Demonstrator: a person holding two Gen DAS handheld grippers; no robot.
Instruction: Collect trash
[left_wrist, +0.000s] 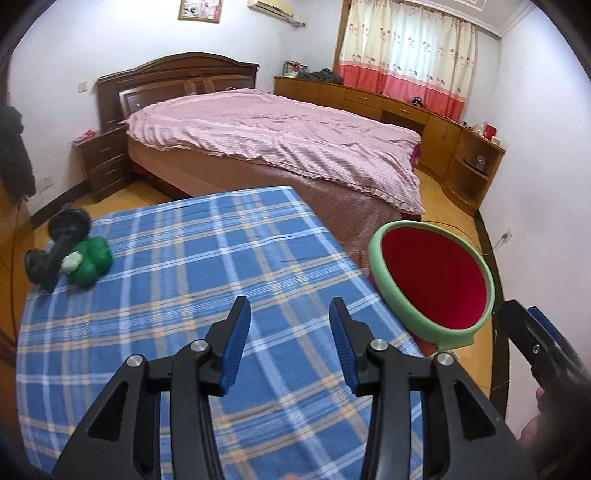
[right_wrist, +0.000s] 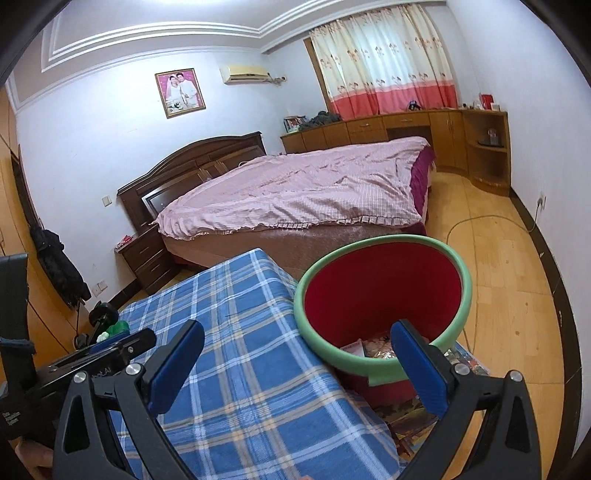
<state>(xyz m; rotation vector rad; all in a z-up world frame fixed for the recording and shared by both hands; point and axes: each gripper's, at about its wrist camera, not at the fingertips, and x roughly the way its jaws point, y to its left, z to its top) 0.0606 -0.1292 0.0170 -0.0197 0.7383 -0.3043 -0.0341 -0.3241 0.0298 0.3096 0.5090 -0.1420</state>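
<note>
A red bin with a green rim stands to the right of the table, with wrappers lying at its bottom. At the table's far left corner lies a green lumpy object with a white crumpled piece on it. My left gripper hovers open over the plaid cloth with nothing between its blue pads. Open wide and holding nothing, my right gripper straddles the table's right edge and the bin's near rim. The green object shows small at the left of the right wrist view.
A blue plaid cloth covers the table. A black dumbbell rests beside the green object. Behind stand a bed with a pink cover, a nightstand and wooden cabinets. A cable runs across the wooden floor.
</note>
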